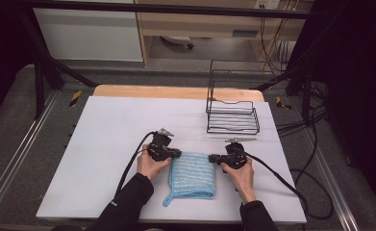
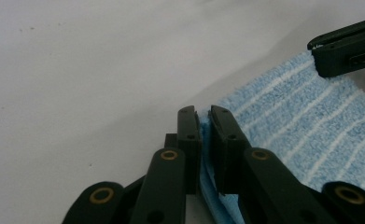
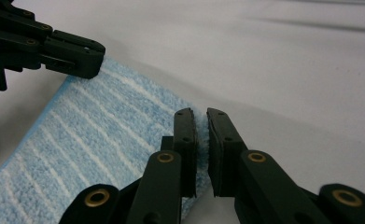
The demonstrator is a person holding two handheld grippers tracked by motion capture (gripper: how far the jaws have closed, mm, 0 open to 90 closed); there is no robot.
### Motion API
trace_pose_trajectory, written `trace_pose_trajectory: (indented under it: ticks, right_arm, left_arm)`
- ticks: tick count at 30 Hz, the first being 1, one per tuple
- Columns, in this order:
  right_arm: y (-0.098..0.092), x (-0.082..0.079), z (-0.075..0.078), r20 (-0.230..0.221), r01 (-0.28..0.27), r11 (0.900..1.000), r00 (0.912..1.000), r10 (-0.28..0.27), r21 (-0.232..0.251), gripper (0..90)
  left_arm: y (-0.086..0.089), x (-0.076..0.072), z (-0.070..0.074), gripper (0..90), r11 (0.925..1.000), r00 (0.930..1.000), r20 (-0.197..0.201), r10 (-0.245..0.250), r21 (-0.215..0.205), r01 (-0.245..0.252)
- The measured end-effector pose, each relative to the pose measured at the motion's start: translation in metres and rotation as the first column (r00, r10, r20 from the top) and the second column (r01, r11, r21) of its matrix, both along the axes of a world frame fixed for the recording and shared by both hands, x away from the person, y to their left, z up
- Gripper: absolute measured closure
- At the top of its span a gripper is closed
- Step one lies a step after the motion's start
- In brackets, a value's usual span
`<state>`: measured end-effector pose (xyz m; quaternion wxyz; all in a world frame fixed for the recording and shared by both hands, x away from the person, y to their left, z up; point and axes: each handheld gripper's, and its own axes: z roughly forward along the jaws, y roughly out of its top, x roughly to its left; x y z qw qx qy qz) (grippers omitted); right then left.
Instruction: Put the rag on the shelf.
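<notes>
Nearest the high camera: two dark sleeves and bare hands coming in from the bottom edge, each around a black two-jaw gripper. Between them, flat on the white table sheet (image 1: 104, 144), a folded light-blue terry cloth with thin white stripes (image 1: 193, 175), hanging loop trailing off its near left corner.

Left first. Left gripper (image 1: 178, 154) at the cloth's far left corner, jaws nearly together with the blue edge pinched between the pads, a doubled layer showing in the gap in the left gripper view (image 2: 204, 122). Firm hold on the cloth, by the look of it, not merely resting against it.

Across to the right. Right gripper (image 1: 211, 158) at the far right corner, jaws likewise drawn almost shut on the fuzzy edge, fibres caught between the pads in the right gripper view (image 3: 201, 122). Rest of the cloth stretching flat away from both tips toward the person, unwrinkled.

Beyond the right gripper, well apart from the cloth, a black wire rack with a tall back frame (image 1: 232, 118), standing empty.

Step in hand, judged from this: both far corners gripped, lift not yet begun. Next move probably a joint raise of the two corners, either to fold the far edge over toward the near one or to carry the cloth off. Calls for both hands rising together at an even pace and keeping their spacing, so the edge stays taut and neither corner slips out
</notes>
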<state>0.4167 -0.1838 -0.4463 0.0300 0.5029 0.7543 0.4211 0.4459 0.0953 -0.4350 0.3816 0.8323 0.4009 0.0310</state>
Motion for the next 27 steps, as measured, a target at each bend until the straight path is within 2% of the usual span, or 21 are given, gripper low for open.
trace_pose_trajectory:
  ticks: [8,14,20,27]
  right_arm:
    - [0.003,-0.011,0.018,0.107,-0.009,1.0,0.9942,0.008,0.004,83.3]
    - [0.006,-0.018,0.03,0.184,-0.012,1.0,0.9828,0.012,-0.001,83.3]
    - [0.005,-0.025,0.039,0.229,-0.03,0.999,0.9732,0.025,0.022,83.3]
    - [0.005,-0.034,0.051,0.283,-0.044,0.999,0.9584,0.04,0.009,83.3]
  left_arm:
    - [0.009,-0.013,0.016,82.9,0.9987,0.9976,0.067,0.018,-0.048,-0.014]
    - [0.013,-0.026,0.027,82.8,0.9979,0.9914,0.129,0.022,-0.063,-0.014]
    - [0.018,-0.041,0.037,82.8,0.9959,0.9828,0.184,0.019,-0.09,-0.002]
    - [0.019,-0.055,0.047,82.8,0.9938,0.973,0.23,0.018,-0.111,0.008]
